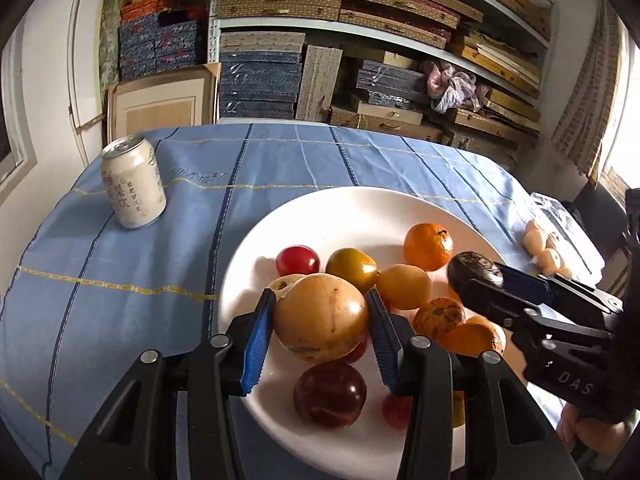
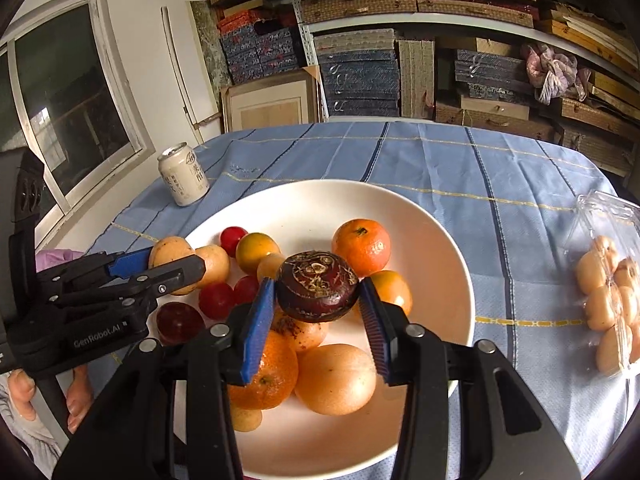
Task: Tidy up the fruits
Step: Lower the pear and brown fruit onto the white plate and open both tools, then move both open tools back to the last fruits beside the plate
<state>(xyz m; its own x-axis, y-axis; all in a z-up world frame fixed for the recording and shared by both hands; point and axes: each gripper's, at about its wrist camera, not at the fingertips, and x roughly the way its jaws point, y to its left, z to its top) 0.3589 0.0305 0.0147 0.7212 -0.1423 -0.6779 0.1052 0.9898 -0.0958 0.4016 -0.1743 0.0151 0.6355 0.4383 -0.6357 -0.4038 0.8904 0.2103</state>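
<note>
A white plate (image 1: 304,216) (image 2: 448,264) holds several fruits: mandarins (image 2: 362,246), cherry tomatoes (image 1: 298,260) and a dark red plum (image 1: 330,394). My left gripper (image 1: 320,312) is shut on a tan round fruit (image 1: 320,316) and holds it above the plate; it also shows in the right wrist view (image 2: 176,258). My right gripper (image 2: 318,290) is shut on a dark brown flattish fruit (image 2: 318,286) above the plate's middle; it shows in the left wrist view (image 1: 474,270).
A white drink can (image 1: 132,182) (image 2: 184,180) stands at the table's far left on the blue checked cloth (image 1: 120,280). A clear plastic box of pale fruits (image 2: 608,288) lies to the right of the plate. Stacked boxes on shelves fill the back wall.
</note>
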